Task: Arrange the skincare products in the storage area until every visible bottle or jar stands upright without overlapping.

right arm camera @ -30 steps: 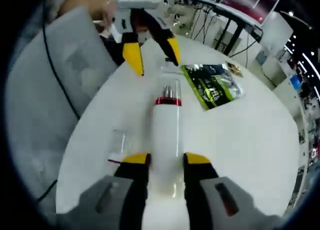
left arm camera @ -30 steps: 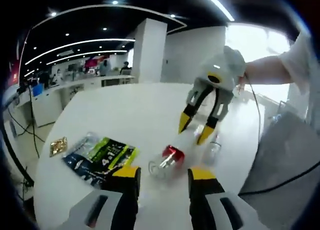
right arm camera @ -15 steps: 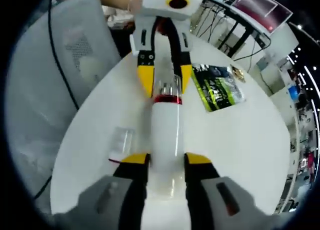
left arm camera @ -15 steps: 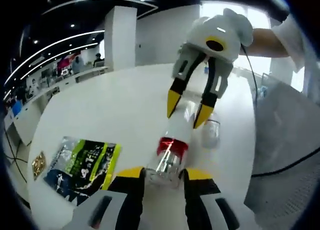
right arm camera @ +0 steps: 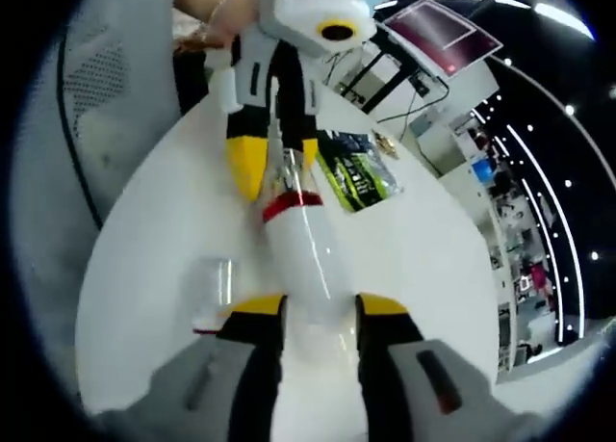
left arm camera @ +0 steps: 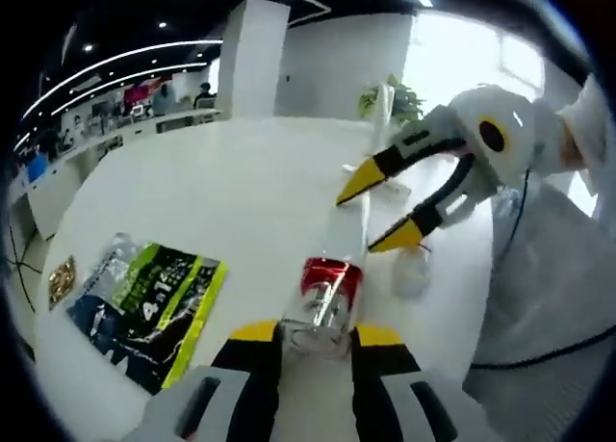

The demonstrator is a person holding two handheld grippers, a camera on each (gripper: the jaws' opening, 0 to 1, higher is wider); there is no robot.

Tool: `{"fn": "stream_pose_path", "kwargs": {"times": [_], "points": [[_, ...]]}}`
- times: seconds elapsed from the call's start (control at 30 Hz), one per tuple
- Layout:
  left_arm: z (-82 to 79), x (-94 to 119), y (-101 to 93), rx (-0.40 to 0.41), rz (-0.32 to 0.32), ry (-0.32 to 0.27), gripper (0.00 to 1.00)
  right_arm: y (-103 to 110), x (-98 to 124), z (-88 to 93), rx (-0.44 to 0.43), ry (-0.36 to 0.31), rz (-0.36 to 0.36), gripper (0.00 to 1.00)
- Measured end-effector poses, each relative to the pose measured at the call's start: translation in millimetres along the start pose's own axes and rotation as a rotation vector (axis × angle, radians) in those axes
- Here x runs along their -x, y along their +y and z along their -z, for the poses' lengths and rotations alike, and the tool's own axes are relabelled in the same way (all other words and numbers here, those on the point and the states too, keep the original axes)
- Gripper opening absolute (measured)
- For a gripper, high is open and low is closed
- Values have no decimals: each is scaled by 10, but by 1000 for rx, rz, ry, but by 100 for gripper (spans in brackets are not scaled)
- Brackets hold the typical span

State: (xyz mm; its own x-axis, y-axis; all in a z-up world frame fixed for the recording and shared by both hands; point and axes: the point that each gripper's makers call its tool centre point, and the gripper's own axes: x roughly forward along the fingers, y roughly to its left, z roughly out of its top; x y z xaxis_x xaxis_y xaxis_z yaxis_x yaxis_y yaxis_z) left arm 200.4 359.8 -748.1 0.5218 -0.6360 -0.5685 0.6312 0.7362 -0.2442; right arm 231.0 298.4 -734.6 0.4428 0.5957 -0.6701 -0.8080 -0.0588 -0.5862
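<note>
The table (left arm camera: 221, 201) is smooth white with a soft sheen; on it, left of the bottle (right arm camera: 303, 259), a sachet (left arm camera: 144, 302) of glossy printed foil, crinkled, catching the light; beside that a small gold foil packet (left arm camera: 61, 280); the bottle's body is glossy white plastic, its collar (left arm camera: 330, 274) shiny red metal-like, its cap (left arm camera: 318, 322) clear hard plastic; right of the bottle a clear plastic cap (left arm camera: 412, 273); the grippers' shells look matt grey-white plastic, their tips yellow.

White bottle (right arm camera: 306, 259) with red collar and clear cap (left arm camera: 318, 319), lying tilted above white table, near small clear jar (left arm camera: 411, 273).
</note>
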Motion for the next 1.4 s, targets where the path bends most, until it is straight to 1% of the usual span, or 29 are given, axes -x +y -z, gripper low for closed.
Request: {"fn": "stream_pose_path", "kwargs": {"times": [0.07,0.1,0.13,0.2,0.23,0.33,0.5,0.57,0.67,0.7,0.77,0.83,0.87,0.97,1.0,1.07,1.13,1.2,1.27,1.33,1.4], "points": [[-30,11,-5,-6,-5,-16,27,-8,-8,-42,-47,-28,20,30],[-42,14,-21,1,-3,-18,27,-15,-13,-47,-58,-30,28,30],[-65,24,-40,18,-3,-22,27,-7,-18,-43,-56,-27,29,31],[-118,51,-76,40,3,-31,27,-33,-30,-58,-21,-36,70,32],[-146,66,-85,46,5,-40,27,-32,-32,-59,-19,-37,77,32],[-214,102,-112,58,7,-50,26,-74,-22,-59,-32,-36,113,32],[-361,147,-147,71,14,-76,26,-150,-48,-49,-3,-17,181,32],[-429,159,-163,68,17,-82,26,-193,-76,-40,-15,-8,199,32],[-531,177,-163,66,14,-91,27,-256,-73,-43,-155,1,209,32],[-570,191,-158,62,10,-98,27,-289,-65,-59,-179,-5,209,32],[-669,231,-161,54,5,-121,27,-318,-44,-86,-259,-32,211,32],[-801,281,-180,41,-2,-151,27,-350,-22,-109,-307,-63,214,32],[-860,293,-196,24,-10,-156,27,-358,-9,-117,-355,-74,209,32],[-960,293,-230,-14,-30,-157,27,-385,17,-111,-402,-82,212,32],[-1008,296,-255,-46,-34,-170,27,-395,30,-112,-416,-91,215,32],[-1078,305,-297,-62,-38,-189,27,-397,49,-120,-468,-104,212,32],[-1163,315,-334,-76,-42,-210,27,-399,82,-138,-540,-134,203,31],[-1217,305,-368,-104,-46,-214,27,-405,100,-132,-559,-136,204,31],[-1269,277,-413,-132,-50,-212,27,-411,120,-112,-596,-143,207,31],[-1316,252,-448,-154,-52,-215,27,-412,151,-95,-657,-159,211,31],[-1386,217,-507,-194,-56,-223,27,-407,187,-76,-701,-162,211,31]]}}
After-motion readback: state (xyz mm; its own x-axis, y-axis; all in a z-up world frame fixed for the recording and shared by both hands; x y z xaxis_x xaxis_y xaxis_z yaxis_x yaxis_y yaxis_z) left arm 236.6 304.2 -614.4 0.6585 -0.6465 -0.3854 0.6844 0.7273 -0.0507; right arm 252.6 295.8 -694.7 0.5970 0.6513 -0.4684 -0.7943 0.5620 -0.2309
